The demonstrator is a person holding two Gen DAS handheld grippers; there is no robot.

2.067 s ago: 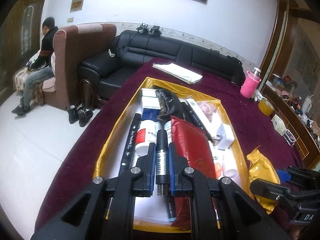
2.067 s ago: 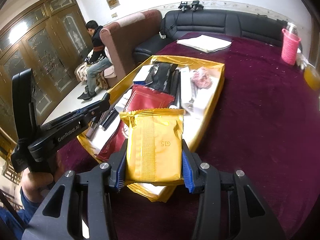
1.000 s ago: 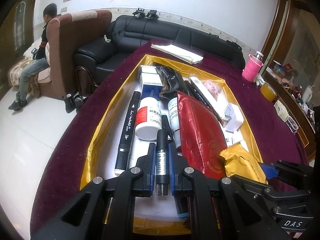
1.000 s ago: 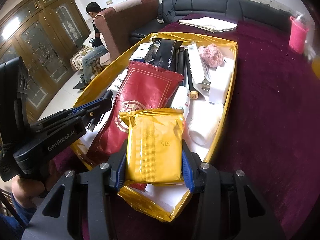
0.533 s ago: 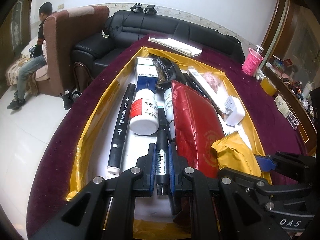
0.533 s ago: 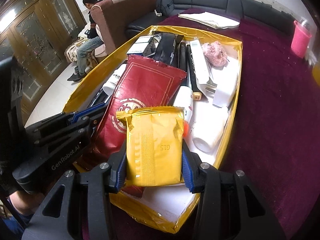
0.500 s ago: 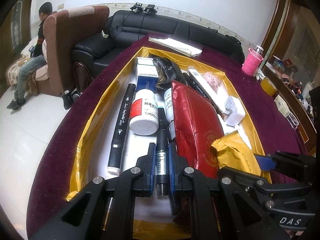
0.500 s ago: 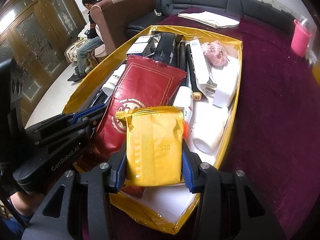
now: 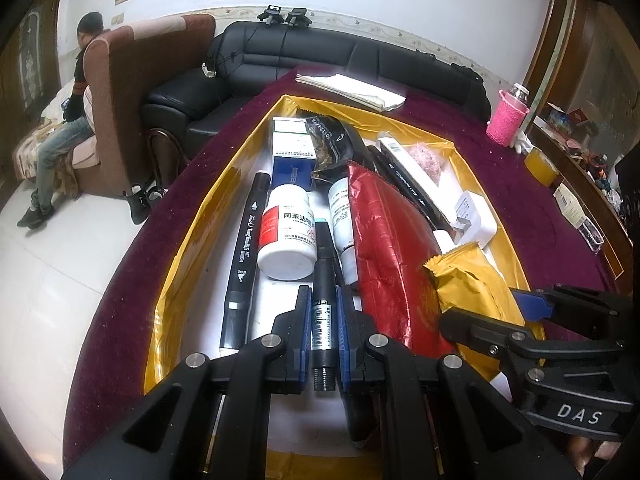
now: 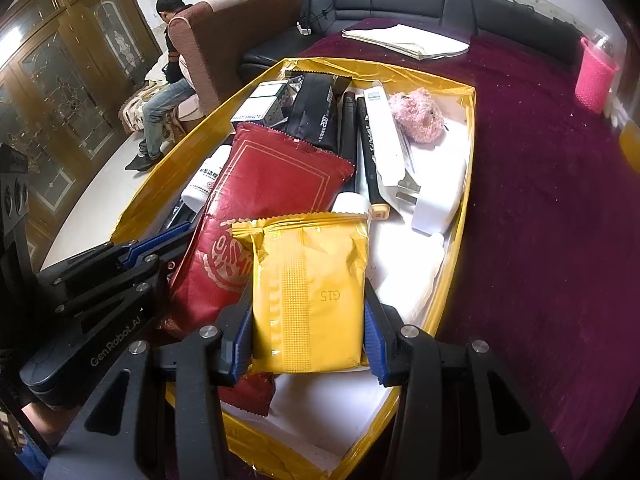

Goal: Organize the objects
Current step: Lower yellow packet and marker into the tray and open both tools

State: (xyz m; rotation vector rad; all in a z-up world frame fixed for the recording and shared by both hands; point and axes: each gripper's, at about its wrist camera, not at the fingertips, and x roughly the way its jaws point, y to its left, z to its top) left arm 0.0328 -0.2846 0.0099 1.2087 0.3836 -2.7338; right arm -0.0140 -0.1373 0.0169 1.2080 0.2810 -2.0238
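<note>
Yellow sachet (image 10: 310,292): light, crinkly, slippery foil, clamped at both side edges by right gripper (image 10: 308,322); black pen (image 9: 323,312) pinched in left gripper (image 9: 323,312).

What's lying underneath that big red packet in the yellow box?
The red packet overlaps a white bottle at its left edge and black pens near its top corner. Whatever sits beneath its middle is covered and cannot be seen.

Both views are taken close above the near end of the gold tray (image 9: 188,240) (image 10: 468,184), angled downward toward the sofa (image 9: 360,60) (image 10: 440,0); the tray is shared.
</note>
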